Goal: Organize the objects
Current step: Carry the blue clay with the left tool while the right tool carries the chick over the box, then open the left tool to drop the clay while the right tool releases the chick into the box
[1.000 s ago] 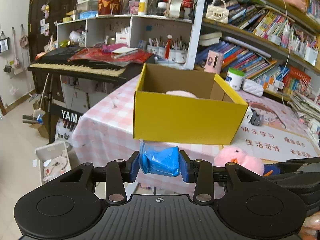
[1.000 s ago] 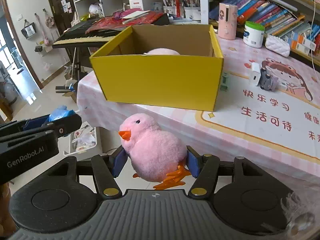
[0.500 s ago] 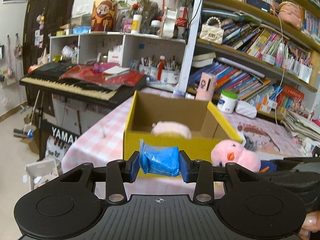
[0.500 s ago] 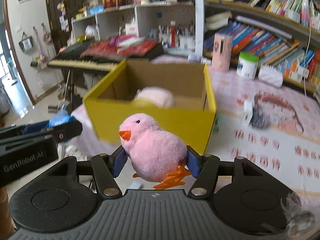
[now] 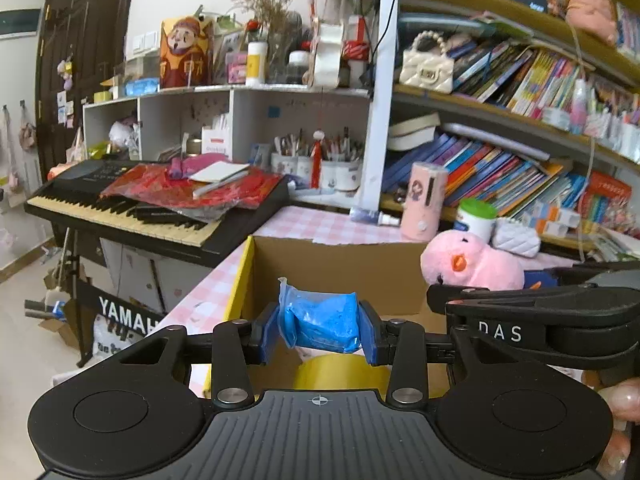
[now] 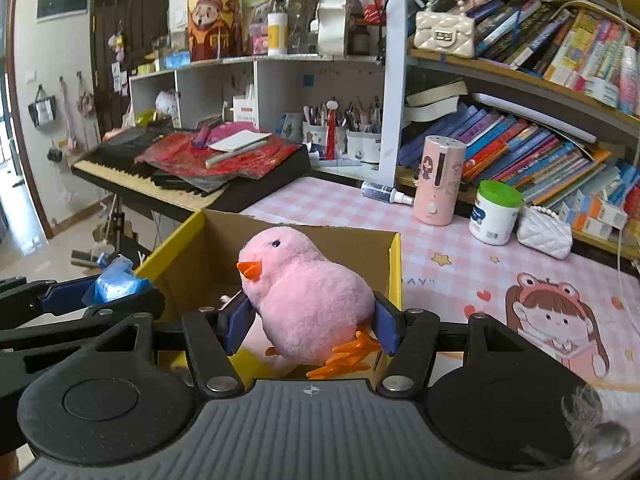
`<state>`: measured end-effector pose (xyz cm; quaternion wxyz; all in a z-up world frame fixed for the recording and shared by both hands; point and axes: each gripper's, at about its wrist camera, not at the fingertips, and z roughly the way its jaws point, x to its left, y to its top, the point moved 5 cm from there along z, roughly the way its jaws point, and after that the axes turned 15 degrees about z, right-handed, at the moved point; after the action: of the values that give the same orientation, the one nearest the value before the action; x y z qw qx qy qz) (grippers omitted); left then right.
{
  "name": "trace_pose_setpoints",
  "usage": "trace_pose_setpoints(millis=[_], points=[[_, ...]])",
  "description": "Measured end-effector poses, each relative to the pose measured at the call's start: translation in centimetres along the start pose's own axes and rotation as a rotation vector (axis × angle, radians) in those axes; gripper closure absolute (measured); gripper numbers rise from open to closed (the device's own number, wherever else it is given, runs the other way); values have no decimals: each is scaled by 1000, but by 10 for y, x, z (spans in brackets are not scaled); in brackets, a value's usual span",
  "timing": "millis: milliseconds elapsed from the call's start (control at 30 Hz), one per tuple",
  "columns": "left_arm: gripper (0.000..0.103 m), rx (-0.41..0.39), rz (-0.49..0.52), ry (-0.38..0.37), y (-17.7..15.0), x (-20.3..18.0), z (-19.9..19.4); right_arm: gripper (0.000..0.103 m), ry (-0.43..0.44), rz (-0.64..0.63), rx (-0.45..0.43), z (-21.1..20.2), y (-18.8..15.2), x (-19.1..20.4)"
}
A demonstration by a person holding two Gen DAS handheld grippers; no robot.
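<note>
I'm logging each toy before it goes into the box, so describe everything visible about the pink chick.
The pink chick is a round plush toy with fuzzy pink fur, a small dark eye, an orange beak and orange feet dangling below. It sits roughly upright, beak towards the left of the right wrist view, squeezed at its sides by the right gripper. It hangs over the open yellow cardboard box, touching nothing else visible.

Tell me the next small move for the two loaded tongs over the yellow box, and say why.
Probably lower both a little, then open them. The left tongs are shut on the blue bag, the right tongs on the pink chick toy, and both hang above the open yellow box, so each should drop inside. Easing down first would keep them from bouncing out.
</note>
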<state>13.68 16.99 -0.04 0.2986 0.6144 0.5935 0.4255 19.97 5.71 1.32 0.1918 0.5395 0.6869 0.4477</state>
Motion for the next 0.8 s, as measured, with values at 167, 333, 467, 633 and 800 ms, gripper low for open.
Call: trace_pose_setpoints(millis=[167,333,467,633,800], points=[[64,68,31,19,-5,-3,32,44,-6,-74,49,36,-2,-3],[64,136,54,21,-14,-6,56,44,-10,-134,126,68,-10,-8],[64,182,68,19,-21,-9,68,44,-12,-166,193,86,-17,-10],[65,179,107,48,-23,-12,70,44,-4,-207,225,96,-19,-8],[61,180,101,66,-22,-11,66,41,-4,-206,233,95,-21,-7]])
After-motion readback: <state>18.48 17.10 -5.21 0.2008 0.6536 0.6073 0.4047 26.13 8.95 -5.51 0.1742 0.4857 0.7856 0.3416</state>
